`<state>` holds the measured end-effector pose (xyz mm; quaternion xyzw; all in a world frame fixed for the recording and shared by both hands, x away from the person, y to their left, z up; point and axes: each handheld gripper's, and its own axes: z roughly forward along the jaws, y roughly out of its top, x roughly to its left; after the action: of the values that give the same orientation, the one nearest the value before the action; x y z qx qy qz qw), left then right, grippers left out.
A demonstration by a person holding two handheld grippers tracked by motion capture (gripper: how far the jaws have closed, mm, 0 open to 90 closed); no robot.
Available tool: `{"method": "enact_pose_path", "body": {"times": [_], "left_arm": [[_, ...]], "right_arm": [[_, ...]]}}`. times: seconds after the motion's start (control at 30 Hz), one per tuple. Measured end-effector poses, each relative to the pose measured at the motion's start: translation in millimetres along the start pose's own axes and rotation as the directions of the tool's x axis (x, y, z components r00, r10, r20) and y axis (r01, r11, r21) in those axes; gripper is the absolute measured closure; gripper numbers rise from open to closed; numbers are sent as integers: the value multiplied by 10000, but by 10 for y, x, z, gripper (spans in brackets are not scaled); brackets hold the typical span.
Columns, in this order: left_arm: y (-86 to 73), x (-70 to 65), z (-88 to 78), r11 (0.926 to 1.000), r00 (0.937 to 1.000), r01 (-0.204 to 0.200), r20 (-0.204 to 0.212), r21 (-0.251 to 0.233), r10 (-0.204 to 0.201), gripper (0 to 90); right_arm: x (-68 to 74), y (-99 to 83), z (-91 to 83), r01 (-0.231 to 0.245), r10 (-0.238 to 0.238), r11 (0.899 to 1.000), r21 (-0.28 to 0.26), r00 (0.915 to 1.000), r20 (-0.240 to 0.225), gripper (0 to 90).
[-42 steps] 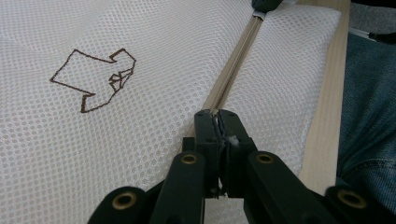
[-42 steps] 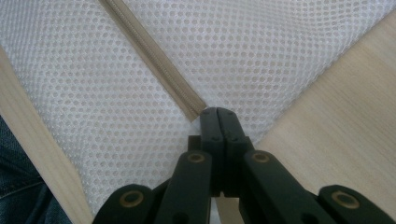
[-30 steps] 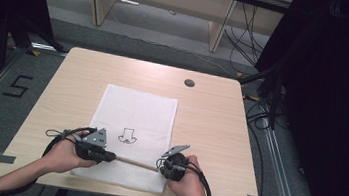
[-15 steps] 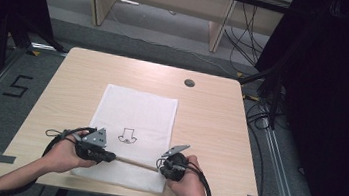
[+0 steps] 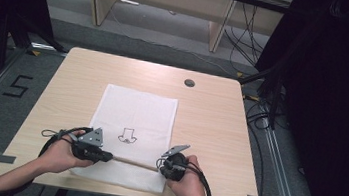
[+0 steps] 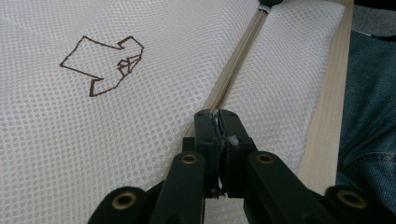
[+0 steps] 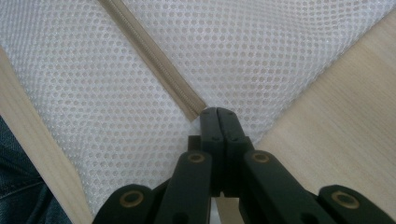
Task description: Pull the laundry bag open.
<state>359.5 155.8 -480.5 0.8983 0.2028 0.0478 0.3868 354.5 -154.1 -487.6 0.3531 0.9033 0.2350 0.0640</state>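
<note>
Mesh bag (image 5: 134, 123) lies flat on the table (image 5: 210, 117) near the person's edge, its beige zipper (image 5: 134, 162) stretched between the left gripper (image 5: 105, 157) and the right gripper (image 5: 161, 168). A brown outline drawing (image 5: 128, 135) marks the mesh. In the left gripper view, closed jaws pinch something small and pale at the zipper (image 6: 233, 79) (likely the pull; hard to tell). In the right gripper view, closed jaws clamp the zipper's end (image 7: 187, 105), bare table (image 7: 336, 126) beside.

Left tongs (image 5: 105, 157) clamped shut, right tongs (image 5: 161, 167) clamped shut
</note>
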Motion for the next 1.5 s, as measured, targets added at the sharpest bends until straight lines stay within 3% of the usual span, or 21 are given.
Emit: {"method": "enact_pose_path", "body": {"times": [0.07, 0.13, 0.27, 0.43, 0.77, 0.87, 1.07, 1.13, 1.27, 1.3, 1.33, 1.37, 1.5], "left_arm": [[1, 7, -5, 9999, 9999, -97, -30, 37, 97, 872], [-7, -2, -7, 9999, 9999, 152, -25, -8, -152, 872], [-32, 11, -25, 10000, 10000, 54, -84, 34, -53, 872], [-70, 29, -65, 9997, 9996, 245, -130, -12, -245, 872], [-71, 40, -73, 9999, 9997, 116, -213, 107, -114, 872], [-79, 34, -74, 9995, 9994, 315, -132, -57, -316, 872], [-74, 43, -87, 10000, 9999, -1, -149, 61, 2, 872], [-89, 43, -85, 9997, 9996, 224, -178, 45, -224, 872], [-107, 54, -100, 9997, 9995, 212, -228, 85, -210, 872], [-117, 50, -101, 9992, 9991, 392, -146, -48, -393, 872], [-124, 68, -116, 9997, 9994, 173, -287, 165, -168, 872], [-133, 59, -117, 9994, 9990, 351, -261, 16, -350, 872], [-152, 85, -142, 9996, 9991, 278, -308, 36, -277, 872]], "right_arm": [[-1, 0, 0, -1, 1, 10000, -2, 10000, -6, 900], [0, -1, 0, 5, -5, 10000, -3, 10000, -6, 900], [-8, -1, 4, 103, -102, 9999, -65, 9999, 24, 900], [-1, 0, 0, 1, -1, 10000, 2, 10000, -9, 900], [-9, 0, 4, 92, -92, 9999, -64, 10000, 22, 900], [0, 0, -1, 11, -11, 10000, 4, 10000, 2, 900], [1, 0, 0, 5, -5, 10000, 1, 10000, 1, 900], [0, -1, 0, 3, -3, 10000, -4, 10000, -5, 900], [0, -1, 0, 1, -1, 10000, -3, 10000, -5, 900], [-9, -1, 4, 95, -95, 9999, -66, 10000, 24, 900], [1, 0, -1, -15, 16, 10000, 14, 10000, -19, 900], [0, 0, 0, 6, -6, 10000, 0, 10000, 4, 900], [1, 0, 0, 6, -6, 10000, 3, 10000, 9, 900]]}}
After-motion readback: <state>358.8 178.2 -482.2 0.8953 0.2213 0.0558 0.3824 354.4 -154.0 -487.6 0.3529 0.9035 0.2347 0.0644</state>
